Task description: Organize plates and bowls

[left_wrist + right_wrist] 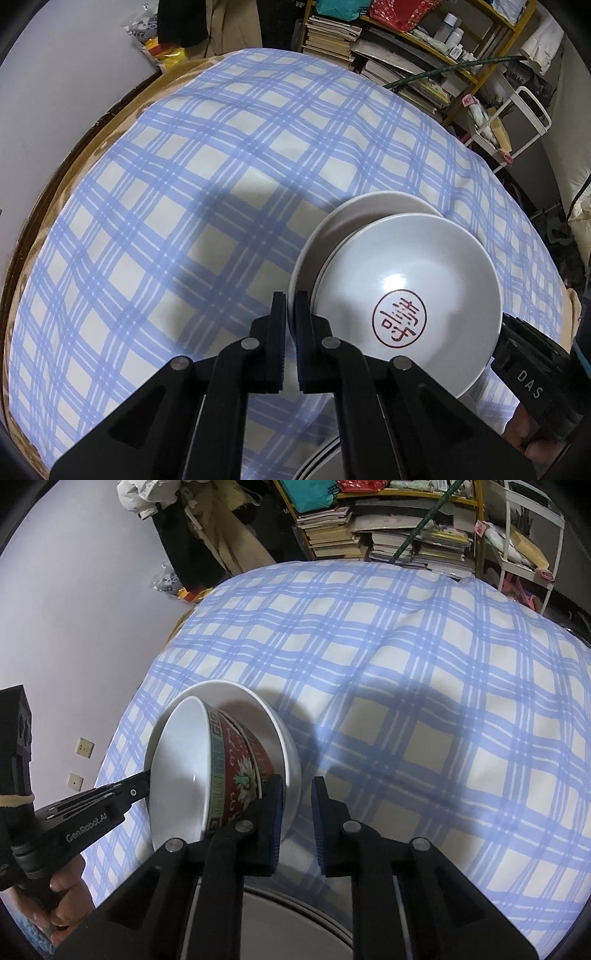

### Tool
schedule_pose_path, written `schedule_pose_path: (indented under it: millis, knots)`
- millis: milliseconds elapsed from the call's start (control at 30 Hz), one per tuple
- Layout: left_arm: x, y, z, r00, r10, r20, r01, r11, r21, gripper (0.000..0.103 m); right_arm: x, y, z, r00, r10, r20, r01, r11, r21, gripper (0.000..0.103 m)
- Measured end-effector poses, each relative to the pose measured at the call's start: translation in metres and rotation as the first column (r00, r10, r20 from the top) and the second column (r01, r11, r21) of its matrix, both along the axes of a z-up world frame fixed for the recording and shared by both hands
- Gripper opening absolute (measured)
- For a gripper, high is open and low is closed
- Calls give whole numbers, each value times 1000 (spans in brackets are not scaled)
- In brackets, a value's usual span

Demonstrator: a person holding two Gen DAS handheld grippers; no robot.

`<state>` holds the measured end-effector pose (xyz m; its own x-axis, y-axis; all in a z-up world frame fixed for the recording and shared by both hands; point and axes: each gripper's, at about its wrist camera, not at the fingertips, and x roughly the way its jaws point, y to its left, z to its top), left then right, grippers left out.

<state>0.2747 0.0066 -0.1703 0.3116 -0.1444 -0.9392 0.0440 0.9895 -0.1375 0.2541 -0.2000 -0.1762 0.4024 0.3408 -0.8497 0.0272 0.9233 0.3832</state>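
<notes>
Two grippers at a stack of dishes on a blue-checked tablecloth.

Left wrist view: the left gripper (pixel 290 314) is clamped on the rim of a white plate (pixel 354 218) that carries a grey bowl (pixel 413 295) with a red round mark; the checked tablecloth (pixel 184 184) covers a table, with a cluttered bookshelf (pixel 388 48) beyond it. Right wrist view: the right gripper (pixel 298 805) has its jaws nearly together, and whether they pinch the plate's edge I cannot tell; a red patterned bowl (pixel 236 771) sits in the plate, with a pale wall (pixel 74 627) to the left.
</notes>
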Motion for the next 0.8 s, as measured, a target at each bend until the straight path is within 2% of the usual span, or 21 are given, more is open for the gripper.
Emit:
schedule_pose_path:
  millis: [100,567,800]
  knots:
    - [2,-1,0,1000,-4,-2,4,1000,4,3,5,4,0,1000,18,-12,-18,1000,-4,11]
    - [3,3,-2,1000,-13,0,12,1000,-20,3,6,6,0,1000,19,-24,-19,1000,-7,11]
    - [1,-1,-1,999,-33,27,33,999,3,4,3,6,-1,1000,14,-12,-14,1000,-5,11]
